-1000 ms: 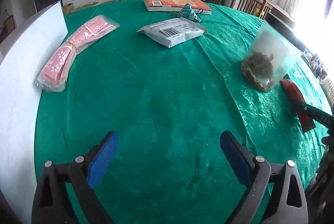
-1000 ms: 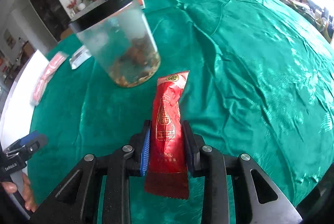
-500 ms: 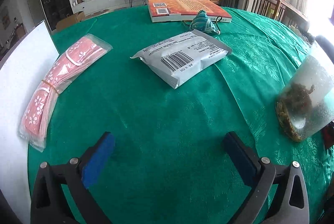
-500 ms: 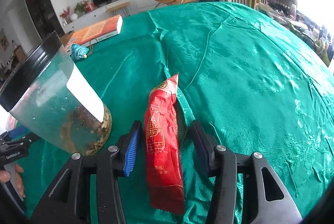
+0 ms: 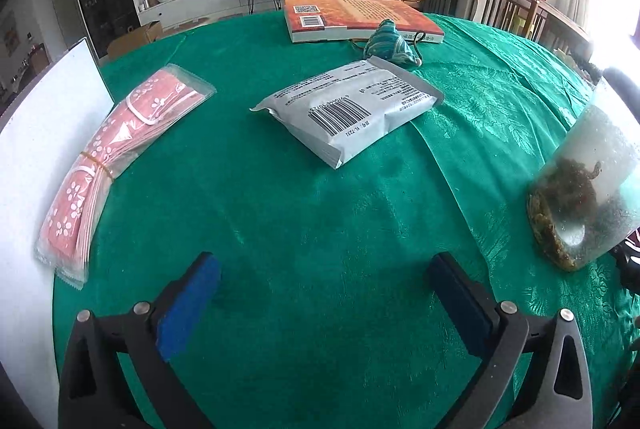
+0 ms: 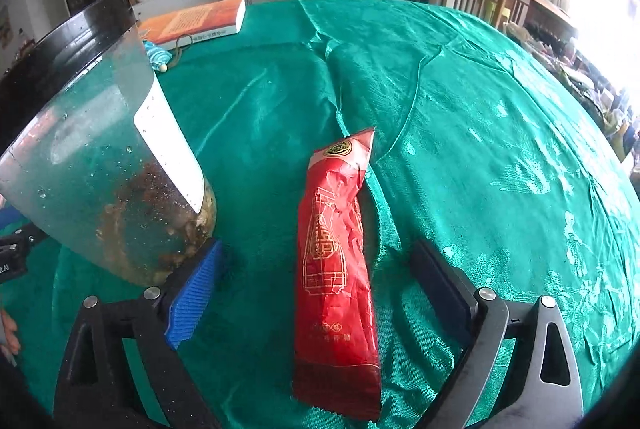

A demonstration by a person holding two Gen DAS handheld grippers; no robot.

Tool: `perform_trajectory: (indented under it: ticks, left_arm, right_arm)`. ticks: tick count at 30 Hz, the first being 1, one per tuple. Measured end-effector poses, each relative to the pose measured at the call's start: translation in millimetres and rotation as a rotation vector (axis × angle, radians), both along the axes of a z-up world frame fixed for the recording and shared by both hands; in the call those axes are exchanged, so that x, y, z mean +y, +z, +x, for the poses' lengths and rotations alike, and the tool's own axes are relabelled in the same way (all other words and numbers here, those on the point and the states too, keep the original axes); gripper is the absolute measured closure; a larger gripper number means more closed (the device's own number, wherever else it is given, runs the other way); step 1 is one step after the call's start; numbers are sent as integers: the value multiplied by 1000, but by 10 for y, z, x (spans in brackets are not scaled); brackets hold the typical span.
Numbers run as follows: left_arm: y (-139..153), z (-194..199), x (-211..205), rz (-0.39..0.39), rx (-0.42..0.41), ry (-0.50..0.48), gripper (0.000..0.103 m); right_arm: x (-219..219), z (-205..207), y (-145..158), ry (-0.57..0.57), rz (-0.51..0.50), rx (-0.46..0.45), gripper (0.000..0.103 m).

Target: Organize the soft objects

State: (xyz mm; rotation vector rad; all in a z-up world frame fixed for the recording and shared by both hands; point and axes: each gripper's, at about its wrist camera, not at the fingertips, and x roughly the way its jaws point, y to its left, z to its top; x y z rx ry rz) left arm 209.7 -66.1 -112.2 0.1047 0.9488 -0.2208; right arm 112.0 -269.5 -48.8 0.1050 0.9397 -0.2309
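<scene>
Left hand-held gripper (image 5: 324,293): low over the green-clothed table (image 5: 320,213), aimed forward and slightly downward across it; blue-padded fingers (image 5: 188,309) spread wide, nothing between them and nothing touched. Ahead, past the fingertips: grey mailer pouch (image 5: 348,113) with barcode, lying flat near the table's middle. Left of it, well apart, close to the white board (image 5: 36,133) at the table's edge: stack of pink floral packets (image 5: 116,145) in clear wrap, bound by a rubber band. Beyond the pouch: small teal striped pouch (image 5: 390,47) touching or just beside an orange book (image 5: 360,19). At the right border: clear jar (image 5: 584,197) with brownish contents.

Right hand-held gripper (image 6: 316,285): likewise low over the table, pointing forward; fingers wide apart, holding nothing. Red snack packet (image 6: 336,257): flat on the cloth, lengthwise between the two fingers, clear of both pads, its near end lying under the gripper and its far end reaching past the fingertips. Left finger (image 6: 192,293): tip just beside the base of the black-lidded jar (image 6: 112,173); contact cannot be told. At the far left border: part of the other gripper and a few of the person's fingers.
</scene>
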Motion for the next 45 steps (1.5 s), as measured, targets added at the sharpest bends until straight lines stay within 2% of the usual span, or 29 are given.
perform_trajectory:
  ticks: [45]
  left_arm:
    - [-12, -29, 6, -1, -1, 13, 0]
  right_arm:
    - [4, -1, 9, 0, 1, 1, 7]
